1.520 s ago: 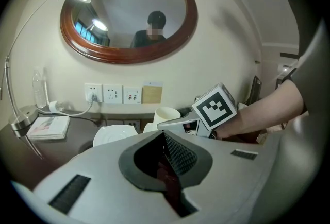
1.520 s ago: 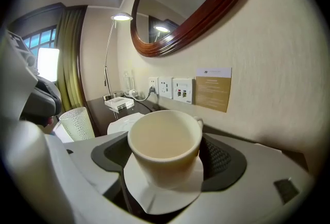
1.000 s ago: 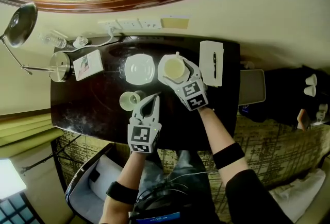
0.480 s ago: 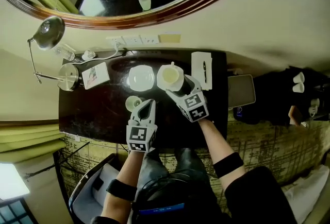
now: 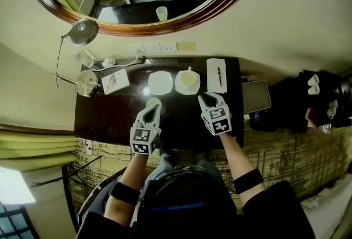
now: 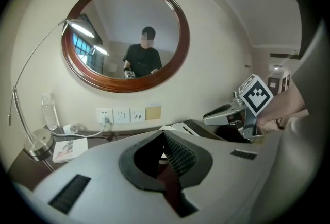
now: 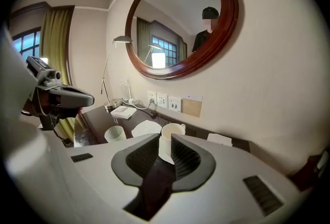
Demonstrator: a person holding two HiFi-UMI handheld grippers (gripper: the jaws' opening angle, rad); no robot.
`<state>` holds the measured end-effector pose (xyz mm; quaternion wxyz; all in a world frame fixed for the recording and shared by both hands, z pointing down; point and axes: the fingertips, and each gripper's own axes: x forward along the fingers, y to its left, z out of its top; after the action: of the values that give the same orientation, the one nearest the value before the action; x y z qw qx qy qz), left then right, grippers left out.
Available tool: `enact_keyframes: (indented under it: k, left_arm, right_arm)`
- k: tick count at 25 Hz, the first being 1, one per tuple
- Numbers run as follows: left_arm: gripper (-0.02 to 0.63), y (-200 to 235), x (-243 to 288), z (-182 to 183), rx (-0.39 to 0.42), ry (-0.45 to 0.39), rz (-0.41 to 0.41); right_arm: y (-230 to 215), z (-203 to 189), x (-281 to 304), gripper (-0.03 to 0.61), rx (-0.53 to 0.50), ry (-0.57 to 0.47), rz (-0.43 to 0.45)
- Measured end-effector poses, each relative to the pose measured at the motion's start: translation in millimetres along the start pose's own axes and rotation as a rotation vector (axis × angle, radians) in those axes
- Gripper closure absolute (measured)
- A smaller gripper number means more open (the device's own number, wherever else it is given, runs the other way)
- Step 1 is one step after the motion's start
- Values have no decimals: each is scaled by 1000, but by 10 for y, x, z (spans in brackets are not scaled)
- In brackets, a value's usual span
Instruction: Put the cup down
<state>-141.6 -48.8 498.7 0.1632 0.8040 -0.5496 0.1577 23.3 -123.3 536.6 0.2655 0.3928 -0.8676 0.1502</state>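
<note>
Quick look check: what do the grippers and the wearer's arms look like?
The left gripper and right gripper are light grey tapered shells with dark ridged jaw pads and a black-and-white marker cube. Black top, black band on each forearm.

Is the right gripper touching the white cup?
Apart: head view shows dark desk between right gripper and cup; its jaws have just been closing on nothing.

Dark glossy table (image 5: 110, 111) against the wall. On it, left to right:
- desk lamp base (image 5: 88, 83)
- booklet (image 5: 115, 81)
- empty white saucer (image 5: 160, 82)
- second saucer (image 5: 178, 86) bearing the cup (image 5: 187, 81)
- notepad (image 5: 213, 69) with a pen (image 5: 218, 76) on top

Nearer the front edge stands a glass tumbler (image 5: 152, 103).
</note>
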Motion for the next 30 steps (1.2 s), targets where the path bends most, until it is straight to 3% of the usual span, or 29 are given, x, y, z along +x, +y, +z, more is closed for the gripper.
enact_keyframes:
  k: [5,10,19,30]
  left_arm:
    - [614,101,-164,-42,-6,11,-12]
    - [614,199,-283,-135,-23,25,-8]
    - [614,284,-432,-214,-54,5,-29]
    - [603,338,-481,-292,-193,-54,-12]
  right_arm:
    - [127,-27,-201,549,17,-10,-29]
    - [292,-91,-335,558,3,-16,-26]
    - [493,-245,-427,558,65,-14,-22]
    - [577,-371,-428,558,62,12,20]
